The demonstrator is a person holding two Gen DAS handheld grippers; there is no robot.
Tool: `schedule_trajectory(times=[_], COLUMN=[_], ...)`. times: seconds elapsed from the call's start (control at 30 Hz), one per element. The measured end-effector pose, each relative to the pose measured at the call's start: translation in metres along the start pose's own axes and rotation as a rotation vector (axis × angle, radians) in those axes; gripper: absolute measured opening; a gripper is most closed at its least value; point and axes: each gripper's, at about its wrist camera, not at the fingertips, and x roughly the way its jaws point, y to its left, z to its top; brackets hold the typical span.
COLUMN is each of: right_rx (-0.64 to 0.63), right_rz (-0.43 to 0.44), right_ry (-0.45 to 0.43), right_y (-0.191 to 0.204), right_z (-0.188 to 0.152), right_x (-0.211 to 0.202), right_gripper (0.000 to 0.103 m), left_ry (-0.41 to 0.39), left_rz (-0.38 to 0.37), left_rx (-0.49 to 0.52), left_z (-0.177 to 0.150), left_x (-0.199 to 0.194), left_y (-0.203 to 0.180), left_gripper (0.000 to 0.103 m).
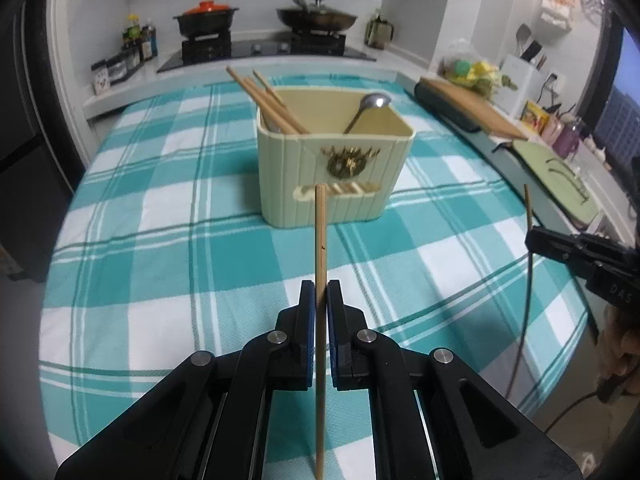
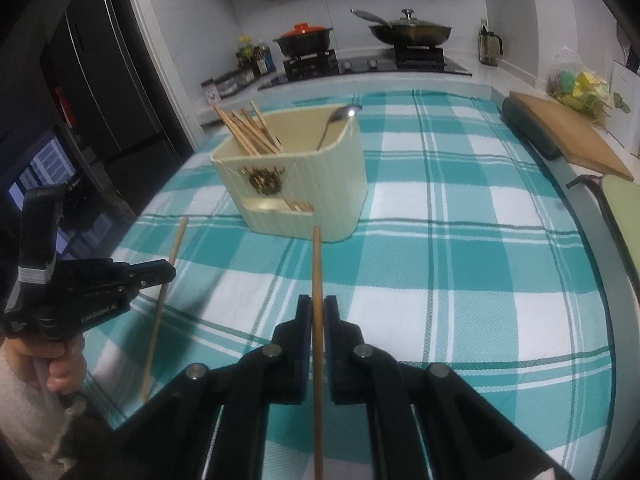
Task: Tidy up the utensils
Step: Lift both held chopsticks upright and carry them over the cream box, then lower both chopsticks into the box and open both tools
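A cream utensil holder (image 1: 334, 156) (image 2: 298, 178) stands on the teal checked tablecloth. It holds several wooden chopsticks (image 1: 266, 100) (image 2: 248, 130) in its left side and a metal spoon (image 1: 370, 106) (image 2: 340, 118) in its right. My left gripper (image 1: 320, 300) is shut on an upright chopstick (image 1: 321, 248), in front of the holder; both also show in the right wrist view, the gripper (image 2: 170, 272) and its chopstick (image 2: 162, 304). My right gripper (image 2: 317, 316) is shut on another upright chopstick (image 2: 317, 272), seen at the right edge of the left view (image 1: 529, 216).
The tablecloth (image 1: 180, 208) (image 2: 460, 264) covers a table. Behind it is a stove with a black pot (image 1: 206, 16) and a pan (image 1: 316, 14). A wooden cutting board (image 1: 476, 110) (image 2: 568, 136) lies on the counter at the right. A dark fridge (image 2: 100, 80) stands at left.
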Motion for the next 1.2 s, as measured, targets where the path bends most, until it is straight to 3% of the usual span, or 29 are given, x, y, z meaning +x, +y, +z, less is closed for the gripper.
schedule_trajectory(times=[0.17, 0.4, 0.7, 0.87, 1.03, 1.2], right_rx=[-0.007, -0.016, -0.081, -0.1, -0.116, -0.14], right_rz=[0.032, 0.048, 0.05, 0.054, 0.03, 0.02], right_ry=[-0.11, -0.221, -0.274, -0.312, -0.404, -0.426], right_y=[0.009, 0.021, 0.039, 0.044, 0.044, 0.042], right_z=[0.001, 0.015, 0.057, 0.099, 0.148, 0.186], right_x=[-0.041, -0.076, -0.083, -0.084, -0.088, -0.067], right_gripper=[0.006, 0.006, 0.006, 0.006, 0.006, 0.006], left_ry=[-0.146, -0.246, -0.311, -0.4, -0.47, -0.462], left_rz=[-0.036, -0.069, -0.085, -0.063, -0.032, -0.02], left_rx=[-0.027, -0.063, -0.083, -0.055, -0.054, -0.089], left_z=[0.014, 0.025, 0.061, 0.101, 0.143, 0.173], left_x=[-0.052, -0.091, -0.111, -0.13, -0.125, -0.086], left_y=[0.002, 0.011, 0.019, 0.017, 0.017, 0.021], left_gripper=[0.004, 0.004, 0.004, 0.004, 0.004, 0.004])
